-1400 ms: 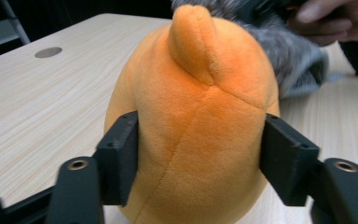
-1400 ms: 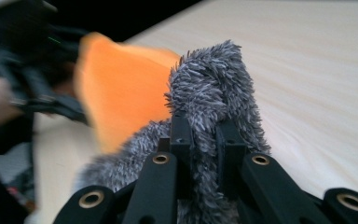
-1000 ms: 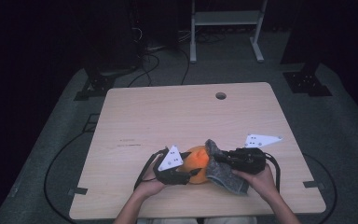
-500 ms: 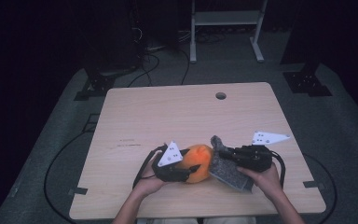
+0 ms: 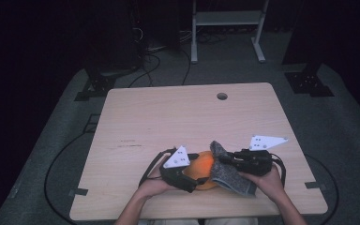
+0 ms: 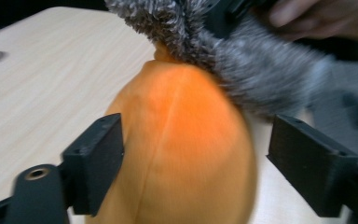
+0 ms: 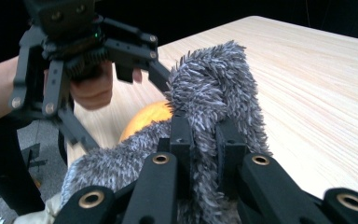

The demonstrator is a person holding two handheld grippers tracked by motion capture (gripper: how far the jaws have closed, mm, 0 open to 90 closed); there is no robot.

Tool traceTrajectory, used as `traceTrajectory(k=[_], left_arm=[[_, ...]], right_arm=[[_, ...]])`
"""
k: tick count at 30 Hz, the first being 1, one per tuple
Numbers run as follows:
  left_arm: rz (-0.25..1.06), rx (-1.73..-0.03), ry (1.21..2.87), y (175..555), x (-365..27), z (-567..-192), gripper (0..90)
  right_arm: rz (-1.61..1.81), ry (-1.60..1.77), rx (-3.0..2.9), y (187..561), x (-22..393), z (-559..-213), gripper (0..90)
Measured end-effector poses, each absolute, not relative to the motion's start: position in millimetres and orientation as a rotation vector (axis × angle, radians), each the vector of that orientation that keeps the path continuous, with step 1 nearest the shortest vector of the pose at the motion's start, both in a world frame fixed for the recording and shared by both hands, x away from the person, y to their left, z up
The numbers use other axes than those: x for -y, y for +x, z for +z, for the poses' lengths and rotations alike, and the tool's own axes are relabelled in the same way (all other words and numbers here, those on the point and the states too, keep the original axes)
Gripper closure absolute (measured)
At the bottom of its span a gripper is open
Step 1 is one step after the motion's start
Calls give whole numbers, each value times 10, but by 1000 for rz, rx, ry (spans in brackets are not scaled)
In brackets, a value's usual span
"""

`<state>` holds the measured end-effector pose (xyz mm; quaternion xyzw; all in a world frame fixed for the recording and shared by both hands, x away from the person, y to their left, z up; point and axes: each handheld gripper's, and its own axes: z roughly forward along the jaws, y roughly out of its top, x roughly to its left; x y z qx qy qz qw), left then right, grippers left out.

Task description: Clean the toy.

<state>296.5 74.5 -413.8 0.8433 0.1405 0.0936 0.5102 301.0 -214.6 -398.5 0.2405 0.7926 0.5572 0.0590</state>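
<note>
Left gripper (image 6: 193,172) jaws have just been opening and now stand released around the orange pouch (image 6: 186,149). Right gripper (image 7: 207,140) stays clenched on the grey fuzzy cloth (image 7: 214,84) above the counter (image 5: 168,122)

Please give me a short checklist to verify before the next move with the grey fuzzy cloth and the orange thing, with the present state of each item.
1. Right gripper clamped on the grey fuzzy cloth: ok, jaws shut on a fold.
2. Left gripper released from the orange thing: ok, jaws have just been opening; the orange thing sits between them, with a gap on one side.
3. Cloth separated from the orange thing: not ok, the cloth lies against its top.
4. Both items on the table: ok, near the front edge.
5. Cables free of snagging: cannot tell.
</note>
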Motion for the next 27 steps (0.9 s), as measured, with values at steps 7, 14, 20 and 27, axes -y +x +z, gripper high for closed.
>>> traceTrajectory(k=[7, 14, 20, 27], left_arm=[[172, -398, 2042, 3052, -773, -4327, 266], [265, -378, 2040, 2993, -718, -4301, 347], [318, -359, 2036, 2943, -666, -4264, 387], [315, -367, 1982, 2955, -707, -4214, 429]], right_arm=[[1675, 759, -2413, 3078, 2254, -4051, 798], [1707, 817, -2395, 3094, 2429, -3989, 799], [1631, 682, -2428, 2985, 2117, -3878, 799], [1652, 912, -2368, 3123, 2408, -4055, 800]])
